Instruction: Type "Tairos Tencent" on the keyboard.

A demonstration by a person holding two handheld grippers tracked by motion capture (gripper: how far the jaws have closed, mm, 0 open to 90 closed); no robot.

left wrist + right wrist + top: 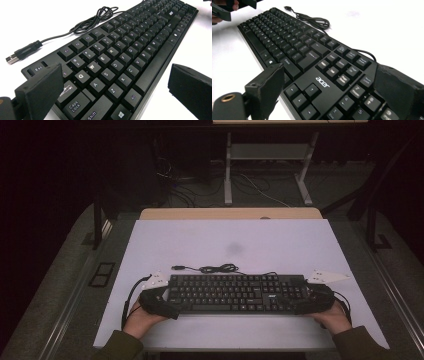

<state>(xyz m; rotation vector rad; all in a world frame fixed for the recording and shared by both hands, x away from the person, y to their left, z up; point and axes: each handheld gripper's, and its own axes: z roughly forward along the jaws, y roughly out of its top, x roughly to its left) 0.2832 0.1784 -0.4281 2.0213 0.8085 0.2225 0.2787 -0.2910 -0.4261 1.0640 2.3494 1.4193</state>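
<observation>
A black Acer keyboard [235,292] lies flat on the white table top [230,235], near its front edge. Its cable [220,268] is coiled just behind it and ends in a loose USB plug [12,59]. My left gripper [169,301] is at the keyboard's left end, open. One of its jaws hangs over the Esc and Tab corner and the other stands off the front edge [115,75]. My right gripper [304,298] straddles the right end, open, with one jaw by the front edge and the other over the number pad's far corner [328,72].
A faint grey smudge [234,248] marks the bare white surface behind the keyboard. A wooden strip [230,213] runs along the table's far edge. Beyond it stand white desk legs [228,170] and floor cables. Dark floor lies to both sides.
</observation>
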